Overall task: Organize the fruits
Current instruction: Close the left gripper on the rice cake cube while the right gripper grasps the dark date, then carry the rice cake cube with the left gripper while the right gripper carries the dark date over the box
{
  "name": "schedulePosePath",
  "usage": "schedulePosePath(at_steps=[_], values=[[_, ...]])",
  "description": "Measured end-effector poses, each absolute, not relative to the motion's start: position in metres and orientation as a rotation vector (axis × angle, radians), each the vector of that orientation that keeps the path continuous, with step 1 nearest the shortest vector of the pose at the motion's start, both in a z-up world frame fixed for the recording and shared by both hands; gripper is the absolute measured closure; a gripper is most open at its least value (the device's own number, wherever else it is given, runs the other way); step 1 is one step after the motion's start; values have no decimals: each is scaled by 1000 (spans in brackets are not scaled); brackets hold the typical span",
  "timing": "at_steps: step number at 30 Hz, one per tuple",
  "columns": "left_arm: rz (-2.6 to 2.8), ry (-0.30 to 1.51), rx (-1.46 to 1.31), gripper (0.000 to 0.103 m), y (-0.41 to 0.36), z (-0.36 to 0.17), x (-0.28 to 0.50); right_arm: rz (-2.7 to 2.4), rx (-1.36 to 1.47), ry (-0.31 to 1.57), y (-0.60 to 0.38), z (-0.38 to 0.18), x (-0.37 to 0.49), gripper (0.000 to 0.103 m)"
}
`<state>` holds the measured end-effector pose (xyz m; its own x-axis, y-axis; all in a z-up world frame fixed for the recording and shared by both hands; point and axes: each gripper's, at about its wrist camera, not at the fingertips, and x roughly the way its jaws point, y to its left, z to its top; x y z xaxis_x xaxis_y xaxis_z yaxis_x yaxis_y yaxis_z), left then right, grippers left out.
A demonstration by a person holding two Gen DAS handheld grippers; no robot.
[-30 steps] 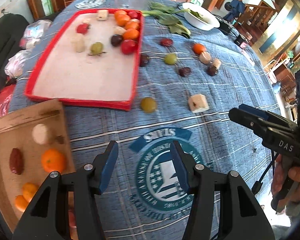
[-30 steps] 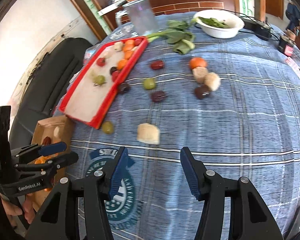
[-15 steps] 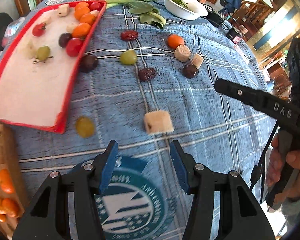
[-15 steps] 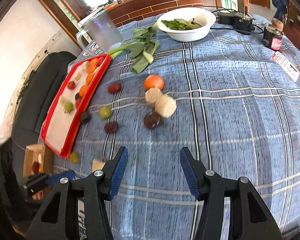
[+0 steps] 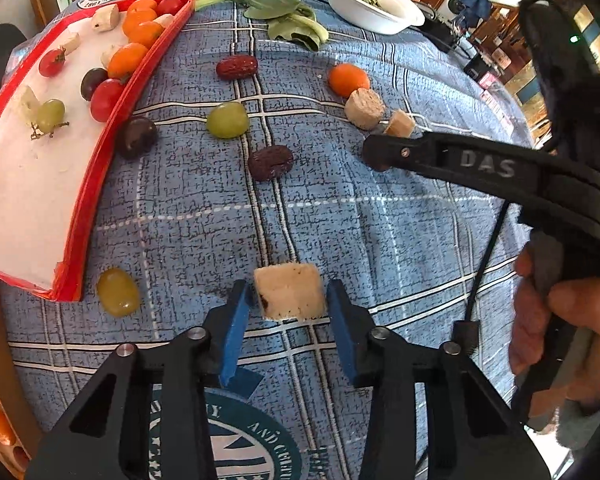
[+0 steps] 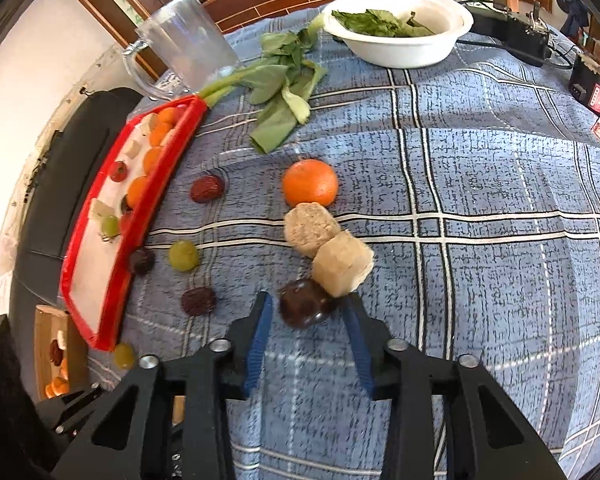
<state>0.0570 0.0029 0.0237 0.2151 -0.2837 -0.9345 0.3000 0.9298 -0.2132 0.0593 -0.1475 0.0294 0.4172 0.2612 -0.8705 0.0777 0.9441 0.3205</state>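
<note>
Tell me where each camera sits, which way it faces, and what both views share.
Left wrist: on the left tool, looking forward along its open fingers at the pale cube between them; the right tool and the hand holding it show at right.
Right wrist: on the right tool, facing across the table at the dark round fruit between its open fingers.
Shared: red tray, orange, white bowl.

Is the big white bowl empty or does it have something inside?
Not empty. The white bowl holds a few green leaves lying in its bottom.
</note>
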Motion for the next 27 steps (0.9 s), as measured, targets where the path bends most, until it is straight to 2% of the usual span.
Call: schedulePosePath(at_steps=[2,5,27], values=[[-409,1286,5,70,4,23,56,124,324,1135,-146,29,60,76],[-426,1286,-13,70,8,24,53,151,294,1132,-141,31,57,77],[-369,1205,-99,70,106,66,0,329,308,1099,-83,73,-8,78]])
